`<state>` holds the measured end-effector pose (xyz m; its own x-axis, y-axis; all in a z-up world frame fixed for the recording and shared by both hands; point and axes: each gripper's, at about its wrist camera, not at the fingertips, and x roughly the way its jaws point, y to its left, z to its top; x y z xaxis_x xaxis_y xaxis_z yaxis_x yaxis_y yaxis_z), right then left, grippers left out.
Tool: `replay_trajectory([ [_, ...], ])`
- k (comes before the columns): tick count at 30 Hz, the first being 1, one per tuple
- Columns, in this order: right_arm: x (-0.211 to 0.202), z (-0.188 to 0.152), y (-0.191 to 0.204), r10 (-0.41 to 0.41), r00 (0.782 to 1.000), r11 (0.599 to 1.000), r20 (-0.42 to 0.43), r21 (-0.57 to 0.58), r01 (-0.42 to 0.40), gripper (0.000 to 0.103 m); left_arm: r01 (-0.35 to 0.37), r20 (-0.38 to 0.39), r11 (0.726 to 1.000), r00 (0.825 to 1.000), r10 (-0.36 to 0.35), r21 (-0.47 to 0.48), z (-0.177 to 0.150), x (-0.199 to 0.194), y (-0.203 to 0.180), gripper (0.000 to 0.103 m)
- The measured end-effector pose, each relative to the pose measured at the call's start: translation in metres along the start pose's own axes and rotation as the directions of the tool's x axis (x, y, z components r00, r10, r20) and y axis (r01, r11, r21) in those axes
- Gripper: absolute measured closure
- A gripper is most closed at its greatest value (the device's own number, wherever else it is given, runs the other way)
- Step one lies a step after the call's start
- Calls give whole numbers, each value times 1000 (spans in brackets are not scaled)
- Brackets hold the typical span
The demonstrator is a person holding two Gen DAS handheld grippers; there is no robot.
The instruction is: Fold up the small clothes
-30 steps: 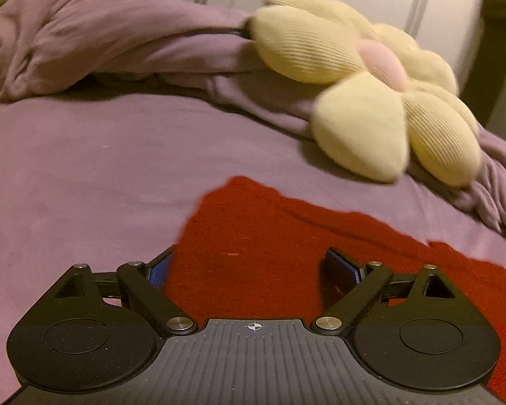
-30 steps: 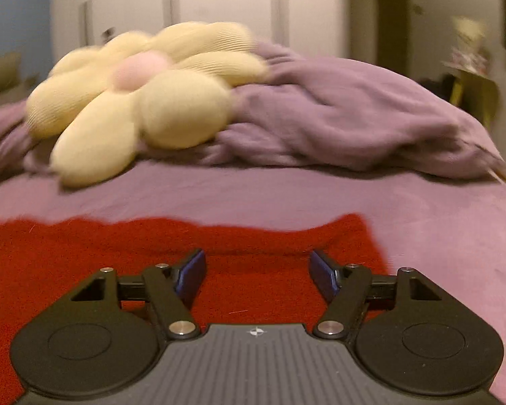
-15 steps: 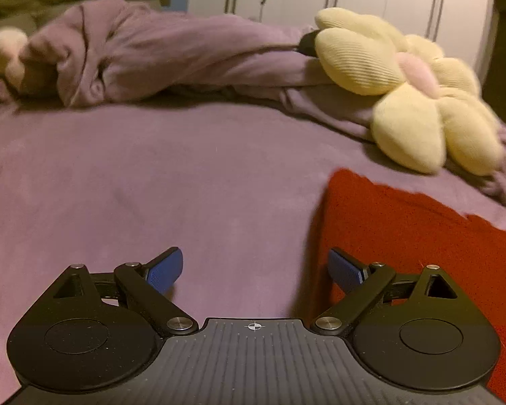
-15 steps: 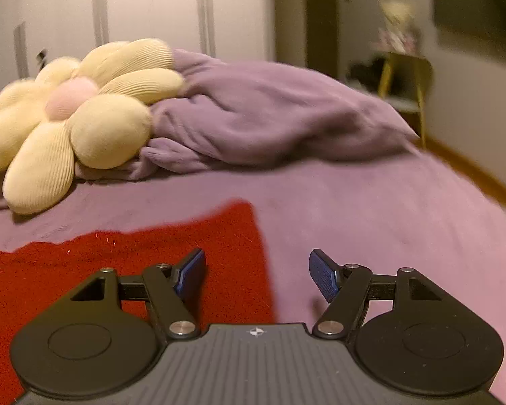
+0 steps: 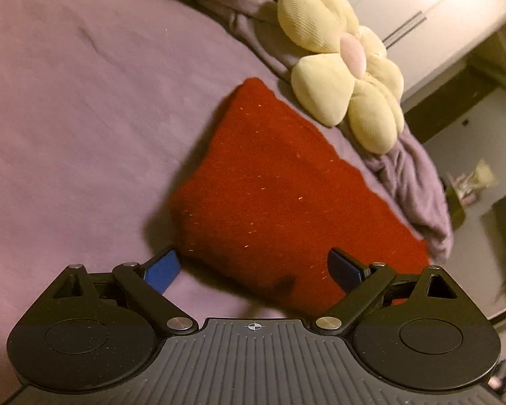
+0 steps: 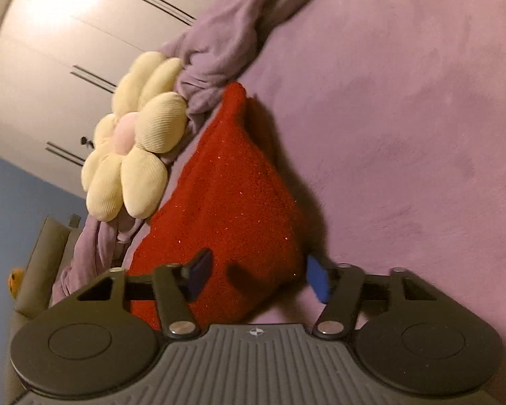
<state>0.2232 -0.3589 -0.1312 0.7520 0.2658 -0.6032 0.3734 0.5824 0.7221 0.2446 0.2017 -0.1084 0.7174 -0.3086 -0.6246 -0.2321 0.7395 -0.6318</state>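
Fuzzy red knit garment [image 5: 280,195], ribbed flower cushion [image 5: 344,67], purple fleece bedspread [image 5: 84,101]

Bare purple bed cover [image 5: 84,108] lies free on the outer sides of the red knit garment [image 5: 280,195]. Beyond it, the flower-shaped cushion [image 5: 344,67] and bunched purple blanket [image 6: 232,33] block the far edge; the cushion sits just beside the garment.

Both tools look alike: the left tongs [image 5: 254,270] and right tongs [image 6: 258,276] have a dark grey ribbed body with a small crosshair mark, black linkage arms on silver pivot screws, round black side discs, and blue finger pads [image 5: 162,270].
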Motion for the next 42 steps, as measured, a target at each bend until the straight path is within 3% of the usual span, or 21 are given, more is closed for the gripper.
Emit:
replay_trajectory([
  [1, 4, 0, 1, -7, 1000, 1000, -9, -4, 7, 75, -9, -3, 1000, 1000, 9, -19, 1, 3, 0, 7],
  [4, -2, 0, 9, 9, 1000, 997, 20, -71, -7, 85, -20, 0, 999, 1000, 20, -26, 3, 7, -2, 7],
  [7, -16, 2, 23, -31, 993, 982, 115, -181, 51, 89, -17, -1, 1000, 1000, 17, -18, 1, 7, 0, 7],
  [10, -4, 0, 25, -198, 971, 932, 130, -281, 228, 88, 5, 5, 998, 1000, -5, -56, 2, 10, 6, 8],
  [13, -5, -1, 35, -239, 961, 909, 138, -315, 271, 82, 44, 7, 993, 999, -44, -112, 4, 11, 15, 10],
  [16, -21, -7, 58, -315, 907, 833, 280, -377, 405, 77, 72, 1, 986, 997, -73, -148, 10, 15, 21, 13],
  [17, -27, -10, 67, -302, 897, 811, 324, -407, 421, 77, 78, -3, 985, 997, -80, -156, 12, 17, 23, 15],
  [22, -28, -41, 108, -172, 939, 734, 297, -597, 323, 77, 84, -13, 980, 996, -87, -181, 21, 29, 32, 33],
  [26, 4, -82, 140, -124, 969, 644, 212, -726, 241, 77, 122, -7, 945, 991, -130, -303, 28, 39, 51, 52],
  [28, 20, -96, 150, -115, 978, 631, 175, -747, 208, 80, 137, -9, 935, 989, -148, -327, 29, 43, 56, 52],
  [31, 39, -114, 165, -117, 982, 620, 150, -761, 190, 86, 138, -31, 955, 988, -152, -263, 32, 48, 51, 52],
  [33, 48, -126, 172, -109, 982, 600, 155, -777, 189, 90, 155, -30, 950, 985, -169, -271, 33, 48, 53, 52],
  [36, 54, -145, 181, -86, 980, 565, 179, -801, 196, 93, 176, -24, 941, 981, -191, -290, 33, 49, 57, 63],
  [39, 59, -160, 193, -21, 985, 559, 173, -814, 155, 95, 194, -2, 932, 979, -205, -306, 32, 46, 58, 69],
  [42, 78, -182, 204, -3, 983, 458, 185, -873, 166, 95, 205, 18, 939, 978, -208, -277, 34, 38, 50, 71],
])
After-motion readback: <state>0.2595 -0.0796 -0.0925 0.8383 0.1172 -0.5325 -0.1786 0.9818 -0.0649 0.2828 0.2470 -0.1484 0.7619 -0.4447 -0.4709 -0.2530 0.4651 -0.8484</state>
